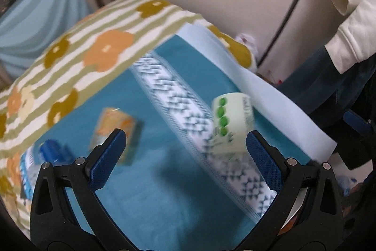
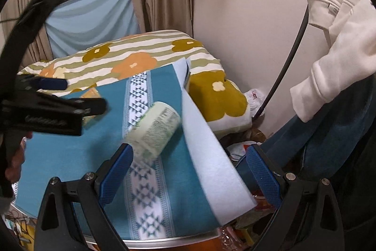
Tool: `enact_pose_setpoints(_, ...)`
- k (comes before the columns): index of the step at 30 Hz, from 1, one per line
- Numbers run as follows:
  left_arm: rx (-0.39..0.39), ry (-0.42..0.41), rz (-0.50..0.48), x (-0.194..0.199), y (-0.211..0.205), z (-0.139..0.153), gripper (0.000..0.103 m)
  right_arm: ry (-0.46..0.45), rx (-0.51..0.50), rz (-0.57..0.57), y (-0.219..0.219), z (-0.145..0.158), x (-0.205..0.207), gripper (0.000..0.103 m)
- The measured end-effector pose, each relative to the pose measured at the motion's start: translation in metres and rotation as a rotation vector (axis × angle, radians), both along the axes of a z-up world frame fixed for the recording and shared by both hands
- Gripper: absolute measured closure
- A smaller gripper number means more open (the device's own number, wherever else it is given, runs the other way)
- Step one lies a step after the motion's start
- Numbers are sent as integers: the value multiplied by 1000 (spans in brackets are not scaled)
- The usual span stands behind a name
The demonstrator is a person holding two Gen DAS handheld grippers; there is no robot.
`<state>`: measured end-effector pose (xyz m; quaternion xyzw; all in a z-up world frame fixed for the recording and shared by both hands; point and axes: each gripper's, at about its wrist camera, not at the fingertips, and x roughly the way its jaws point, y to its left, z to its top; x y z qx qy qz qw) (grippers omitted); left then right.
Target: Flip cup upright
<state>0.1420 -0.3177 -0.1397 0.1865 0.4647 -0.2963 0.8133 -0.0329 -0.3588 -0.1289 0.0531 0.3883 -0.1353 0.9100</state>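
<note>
a: standing by the table here. the cup is lying on its side on the teal cloth, right on the white patterned stripe, near the pale blue border strip that's running along the cloth's right edge. past that strip the table is dropping off into clutter.

b: are the grippers on it?

a: nope. the right gripper is hanging with its jaws wide apart, nothing between them, its left blue pad just beside the cup's near end; can't tell if they're touching. the left gripper is spread wide too and gripping nothing, with the cup sitting just beyond its right pad.

b: room to move?

a: plenty of bare teal in front of the cup and to its left. the back is getting crowded by a floral striped cushion overhanging the cloth.

b: anything one camera is catching that the other isn't?

a: the left view is showing an orange patterned packet and a blue-capped bottle at the left; in the right view the left gripper is blocking most of that side. the right view is showing the table's metal rim at the near edge.

b: count?

a: one cup, one packet, one bottle, two grippers. both views are blurry.
</note>
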Motion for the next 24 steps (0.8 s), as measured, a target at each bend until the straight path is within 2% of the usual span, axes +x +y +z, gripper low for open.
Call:
enact_pose_setpoints(6,49,123,-91,10,-44,-31,0,14,25,-5,-12,-12,1,7)
enact_pose_setpoints(8,63,175,-103,12,-53,-40,0,16,28,-7,-15,-14,1,7)
enact_pose_setpoints(13,102,244,-119,11,-65,-57,0,18,46,-5,-20,-18,4,7)
enact_pose_setpoints(16,116,282,-118,12,-67,-68,8,23,42,7,-22,-22,8,7)
enact_pose_setpoints(18,127,303,-114,13,-67,-75,21,27,37,15,-23,-24,8,7)
enact_pose_setpoints(21,128,342,-113,13,-67,-83,34,31,41,19,-23,-25,8,7)
enact_pose_setpoints(24,128,337,-111,11,-68,-85,34,29,45,19,-25,-26,8,7)
